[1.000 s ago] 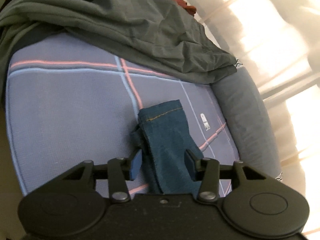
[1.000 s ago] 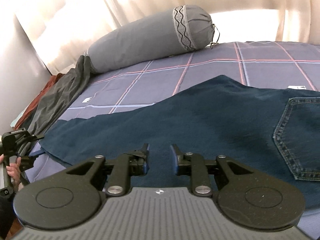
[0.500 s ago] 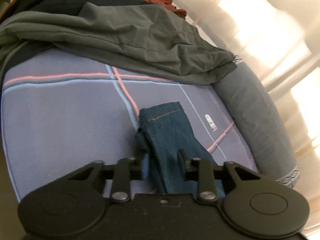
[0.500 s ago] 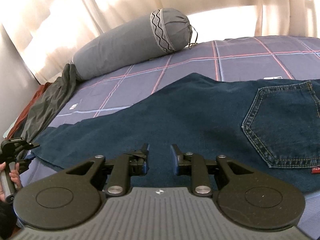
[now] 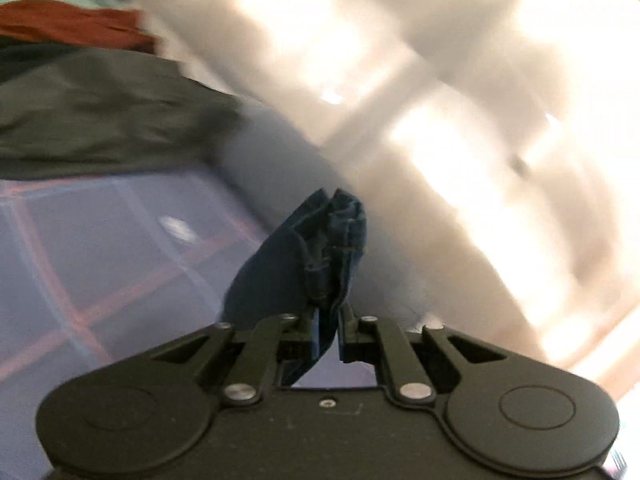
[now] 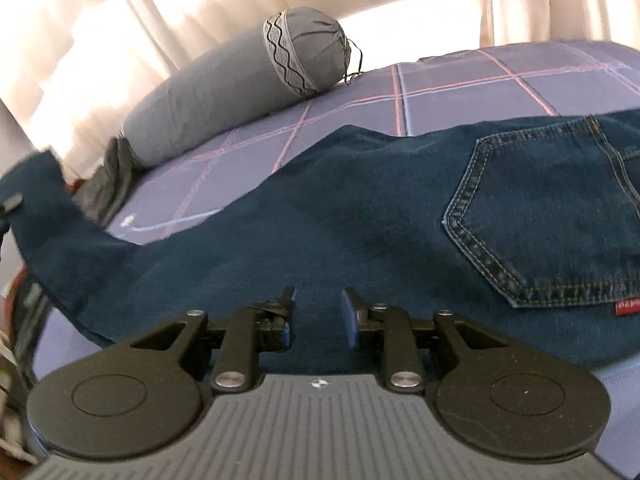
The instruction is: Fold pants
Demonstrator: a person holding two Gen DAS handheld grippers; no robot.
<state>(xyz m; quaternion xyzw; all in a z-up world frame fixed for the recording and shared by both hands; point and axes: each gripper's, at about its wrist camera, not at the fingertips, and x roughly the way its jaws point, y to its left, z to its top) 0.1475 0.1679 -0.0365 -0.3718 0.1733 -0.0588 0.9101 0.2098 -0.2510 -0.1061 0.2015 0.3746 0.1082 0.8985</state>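
Between my left claw's (image 5: 328,314) fingers the hem end of the pants (image 5: 320,252) is pinched, the jaws nearly closed on a bunched wad of dark denim that stands up ahead of them, clear of the checked bedsheet (image 5: 80,248). The view is smeared with motion, so I can't read how much cloth sits behind the pads. Beyond lie a grey-green garment (image 5: 100,120) and a rust-red one (image 5: 72,28) piled at the bed's far edge, with bright curtains (image 5: 440,100) behind.

From my right claw (image 6: 318,308) the pants (image 6: 360,216) spread flat across the sheet (image 6: 460,84), back pocket (image 6: 552,216) up and to the right, while the leg end at far left rises off the bed. This claw hovers over the thigh area with its jaws parted and nothing between them; whether the tips touch the denim I cannot tell. A grey bolster (image 6: 236,88) lies along the far side, apart from the pants.

My worry is the left grip: a crumpled bite may hold only one layer, so the other could slide out in carrying the leg over. With my right claw not pinning the cloth, the whole pair could drag along, and the fold would land skewed.
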